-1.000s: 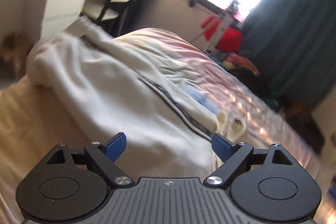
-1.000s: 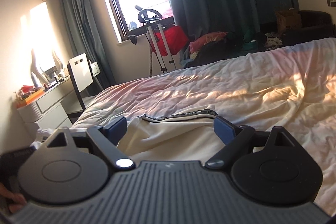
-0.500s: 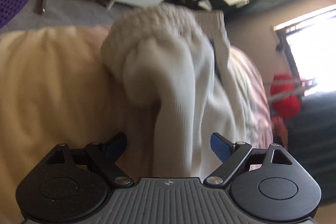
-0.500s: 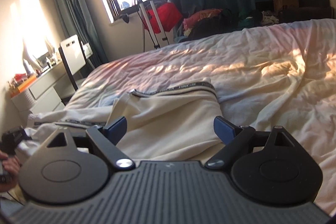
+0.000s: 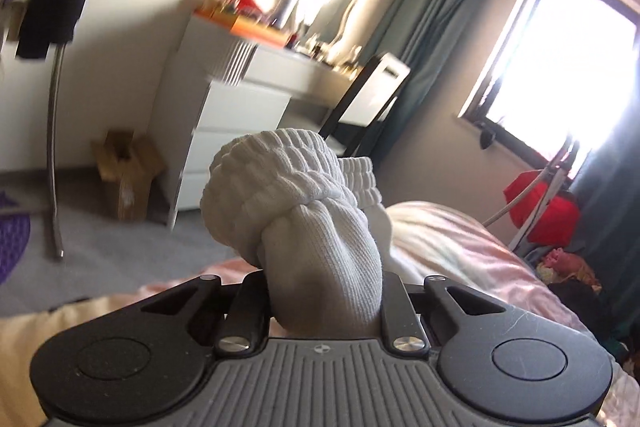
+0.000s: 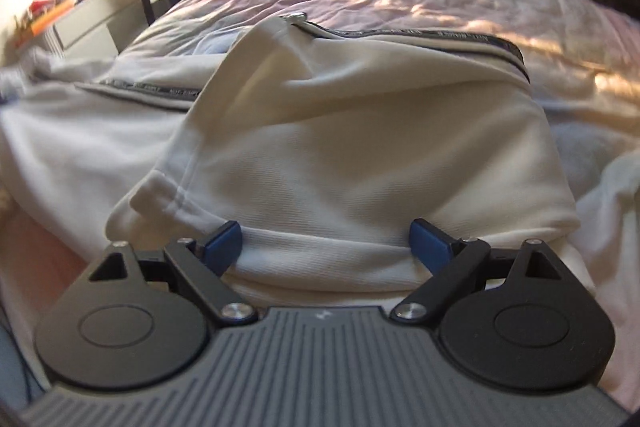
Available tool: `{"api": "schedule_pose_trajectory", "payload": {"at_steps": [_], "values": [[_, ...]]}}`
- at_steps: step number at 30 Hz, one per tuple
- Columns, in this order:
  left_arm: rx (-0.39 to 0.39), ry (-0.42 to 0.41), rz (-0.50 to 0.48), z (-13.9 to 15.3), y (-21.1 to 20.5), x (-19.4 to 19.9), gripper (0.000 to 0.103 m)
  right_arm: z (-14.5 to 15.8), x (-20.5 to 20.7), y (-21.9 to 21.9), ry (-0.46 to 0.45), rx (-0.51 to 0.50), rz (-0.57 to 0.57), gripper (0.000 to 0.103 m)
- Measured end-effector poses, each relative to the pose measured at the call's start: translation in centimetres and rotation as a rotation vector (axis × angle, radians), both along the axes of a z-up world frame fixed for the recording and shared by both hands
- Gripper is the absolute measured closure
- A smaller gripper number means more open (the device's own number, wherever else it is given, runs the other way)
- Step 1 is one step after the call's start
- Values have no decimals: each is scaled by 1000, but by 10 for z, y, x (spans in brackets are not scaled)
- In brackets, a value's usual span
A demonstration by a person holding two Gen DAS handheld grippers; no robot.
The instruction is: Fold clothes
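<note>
Only the left wrist view shows the ribbed cuff [image 5: 296, 195] of the cream sweatshirt, bunched and raised above the bed [image 5: 460, 247]; the left claw [image 5: 324, 303] is closing, its jaws pinching the fabric just below the cuff. The right wrist view alone shows the sweatshirt's body [image 6: 340, 147] spread across the near edge of the bed, a dark lettered zip tape [image 6: 420, 37] along its far side. The right claw [image 6: 326, 241] stands spread, the hem lying between its blue pads [image 6: 222, 241].
</note>
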State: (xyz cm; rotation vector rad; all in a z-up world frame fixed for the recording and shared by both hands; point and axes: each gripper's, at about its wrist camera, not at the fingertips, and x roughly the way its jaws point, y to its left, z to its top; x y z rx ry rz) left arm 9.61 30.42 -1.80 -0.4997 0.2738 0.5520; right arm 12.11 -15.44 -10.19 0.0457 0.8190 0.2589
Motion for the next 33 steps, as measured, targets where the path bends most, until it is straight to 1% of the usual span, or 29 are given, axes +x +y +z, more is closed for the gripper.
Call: {"api": "schedule_pose_trajectory", "payload": {"at_steps": [1,2,6,9,11,14,18,20,23,24,28,29,30,31,33], "values": [[16,-17,-10,9,-9,0,87,4,-2,0,1,0,-4,10],[30,-36,-21,17,-18,0,87,8,-4,-4,-3,24,-13,12],[61,-114,-53,55,-58,-3,88,25,-13,-28,-35,111,-80,12],[79,-166,-80,84,-96,-1,88,37,-21,-46,-73,124,-148,12],[99,-199,-105,101,-129,0,88,46,-27,-61,-110,140,-190,12],[139,-243,-144,122,-186,3,89,57,-34,-89,-157,198,-260,12],[204,-277,-194,124,-273,18,89,71,-42,-131,-208,280,-389,12],[238,-283,-234,114,-318,26,89,78,-47,-151,-243,312,-450,12],[325,-271,-347,80,-391,33,89,84,-52,-178,-275,344,-523,12],[355,-263,-388,67,-415,34,89,85,-51,-185,-271,349,-534,12],[457,-128,-579,-3,-491,46,89,82,-48,-201,-263,370,-524,12],[476,-69,-637,-21,-505,51,89,80,-48,-204,-264,380,-528,12],[487,16,-707,-39,-517,59,88,78,-49,-207,-265,390,-533,12],[480,88,-766,-57,-524,66,87,77,-49,-210,-263,399,-535,12],[473,147,-825,-81,-525,72,84,72,-48,-211,-245,405,-524,12]]}}
